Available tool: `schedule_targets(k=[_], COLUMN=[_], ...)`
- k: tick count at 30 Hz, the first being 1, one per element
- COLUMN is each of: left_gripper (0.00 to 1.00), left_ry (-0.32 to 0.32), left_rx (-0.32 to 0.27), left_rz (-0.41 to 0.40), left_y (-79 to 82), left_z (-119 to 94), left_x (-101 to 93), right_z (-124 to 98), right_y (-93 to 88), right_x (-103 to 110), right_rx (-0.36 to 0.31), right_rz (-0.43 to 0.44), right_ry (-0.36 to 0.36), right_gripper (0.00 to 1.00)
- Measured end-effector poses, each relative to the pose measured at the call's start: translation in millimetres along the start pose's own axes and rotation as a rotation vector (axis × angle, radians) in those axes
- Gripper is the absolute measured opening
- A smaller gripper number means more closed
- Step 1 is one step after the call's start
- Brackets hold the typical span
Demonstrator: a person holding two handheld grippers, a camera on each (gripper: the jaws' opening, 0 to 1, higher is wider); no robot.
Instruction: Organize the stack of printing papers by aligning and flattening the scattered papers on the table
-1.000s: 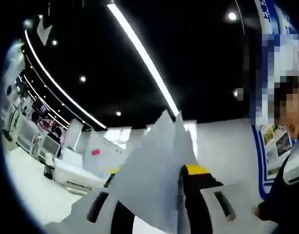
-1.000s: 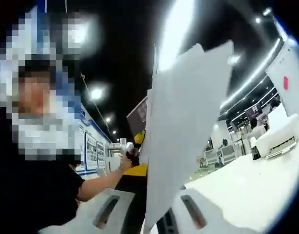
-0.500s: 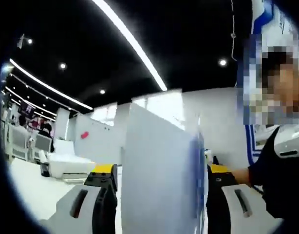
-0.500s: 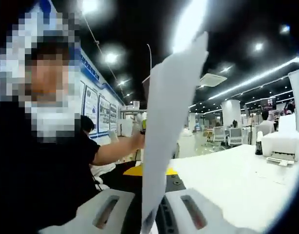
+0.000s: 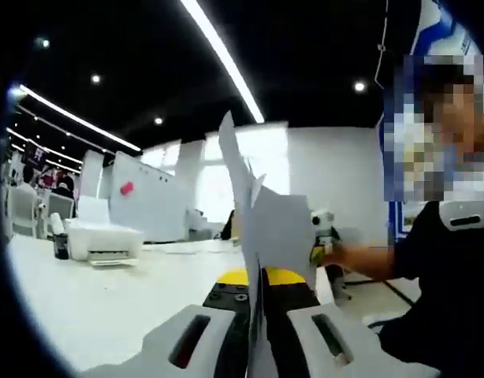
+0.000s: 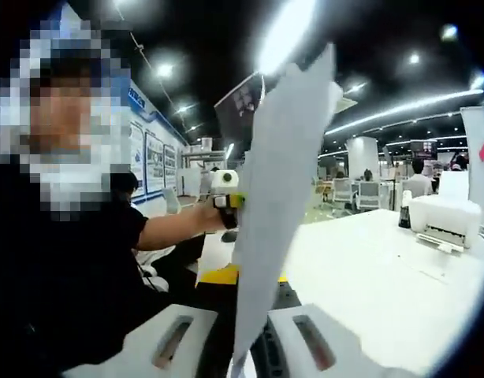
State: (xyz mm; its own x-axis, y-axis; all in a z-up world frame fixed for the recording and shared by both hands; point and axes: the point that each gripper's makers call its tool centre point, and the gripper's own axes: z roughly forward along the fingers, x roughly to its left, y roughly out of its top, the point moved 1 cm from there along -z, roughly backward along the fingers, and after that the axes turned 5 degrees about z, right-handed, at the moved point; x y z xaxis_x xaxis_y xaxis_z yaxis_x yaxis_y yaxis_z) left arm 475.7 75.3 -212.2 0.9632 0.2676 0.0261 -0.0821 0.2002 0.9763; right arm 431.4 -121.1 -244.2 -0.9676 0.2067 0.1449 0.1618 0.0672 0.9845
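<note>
Up off the table [image 6: 368,276], the papers [image 6: 277,205] are standing on edge, pinched from both ends — in the left gripper view the same papers [image 5: 269,236] poke up between the jaws with corners fanned out at different angles, so they're clearly not squared yet.

Handling-wise, I'd guess this stuff is light and floppy. The sheets bow a bit in the right gripper view, and thin paper tends to slide sheet over sheet, so a squeeze near the edge can crease it or let inner sheets slip. Best hold looks like low on the short edges, where both claws already are, leaving the long bottom edge free to tap on the table.

Count: one bundle; at least three sheet corners show, exact number I can't tell.

Left gripper [image 5: 258,331] has its jaws nearly closed, clamped on the papers. Right gripper [image 6: 246,342] same deal, jaws tight against the sheet edge.

Further out — one printer [image 6: 443,220] on the table, plus a person's hand [image 6: 206,214] reaching in.
</note>
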Motion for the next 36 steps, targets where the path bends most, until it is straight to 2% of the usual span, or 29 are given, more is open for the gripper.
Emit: schedule_targets(k=[3, 5, 10, 12, 17, 19, 20, 21, 23, 24, 27, 29, 30, 33, 36], left_gripper=[0.05, 0.05, 0.06, 0.06, 0.06, 0.06, 0.07, 0.10, 0.31, 0.36, 0.44, 0.55, 0.57, 0.56, 0.42], left_ry=[0.064, 0.122, 0.162, 0.168, 0.175, 0.178, 0.170, 0.168, 0.173, 0.154, 0.147, 0.124, 0.121, 0.112, 0.107], left_rx=[-0.017, -0.002, 0.004, -0.008, 0.010, 0.013, 0.019, 0.023, 0.054, 0.074, 0.072, 0.057, 0.052, 0.049, 0.053], left_rz=[0.032, 0.113, 0.154, 0.146, 0.143, 0.141, 0.082, 0.066, 0.014, -0.004, 0.011, 0.010, 0.012, -0.002, -0.002], left_y=[-6.5, -13.2, -31.9, -37.6, -54.6, -55.8, -65.6, -67.2, -77.2, -81.2, -82.3, -80.4, -79.7, -79.3, -80.2], left_z=[-2.1, -3.6, -8.6, -12.5, -15.4, -15.6, -19.1, -19.2, -17.1, -15.3, -11.4, -7.0, -4.9, 0.6, 2.7], left_x=[5.3, 6.9, 1.4, 1.5, -1.2, -0.9, 2.0, 2.2, 9.7, 8.9, 12.0, 9.8, 9.4, 11.4, 11.7], right_z=[2.0, 4.5, 9.9, 10.6, 13.3, 13.3, 13.7, 13.7, 13.0, 11.8, 6.8, 6.0, 5.2, 1.5, -1.6], right_y=[-4.7, -9.7, -21.7, -26.0, -40.6, -41.3, -47.2, -47.8, -44.1, -43.2, -41.1, -39.7, -39.8, -42.9, -45.4], right_x=[-15.1, -24.4, -34.2, -38.1, -44.9, -45.4, -48.7, -48.6, -51.3, -51.2, -52.8, -47.9, -46.0, -47.4, -48.3], right_rx=[0.016, 0.039, 0.057, 0.045, 0.067, 0.068, 0.074, 0.075, 0.039, 0.033, 0.018, 0.001, -0.004, -0.002, 0.001], right_rz=[-0.036, -0.079, -0.107, -0.110, -0.108, -0.108, -0.108, -0.106, -0.074, -0.070, -0.053, -0.042, -0.037, -0.023, -0.026], right_ry=[-0.067, -0.117, -0.156, -0.157, -0.162, -0.162, -0.155, -0.152, -0.152, -0.144, -0.134, -0.104, -0.092, -0.090, -0.097], right_gripper=[0.00, 0.00, 0.00, 0.00, 0.00, 0.00, 0.00, 0.02, 0.20, 0.24, 0.24, 0.29, 0.31, 0.33, 0.30])
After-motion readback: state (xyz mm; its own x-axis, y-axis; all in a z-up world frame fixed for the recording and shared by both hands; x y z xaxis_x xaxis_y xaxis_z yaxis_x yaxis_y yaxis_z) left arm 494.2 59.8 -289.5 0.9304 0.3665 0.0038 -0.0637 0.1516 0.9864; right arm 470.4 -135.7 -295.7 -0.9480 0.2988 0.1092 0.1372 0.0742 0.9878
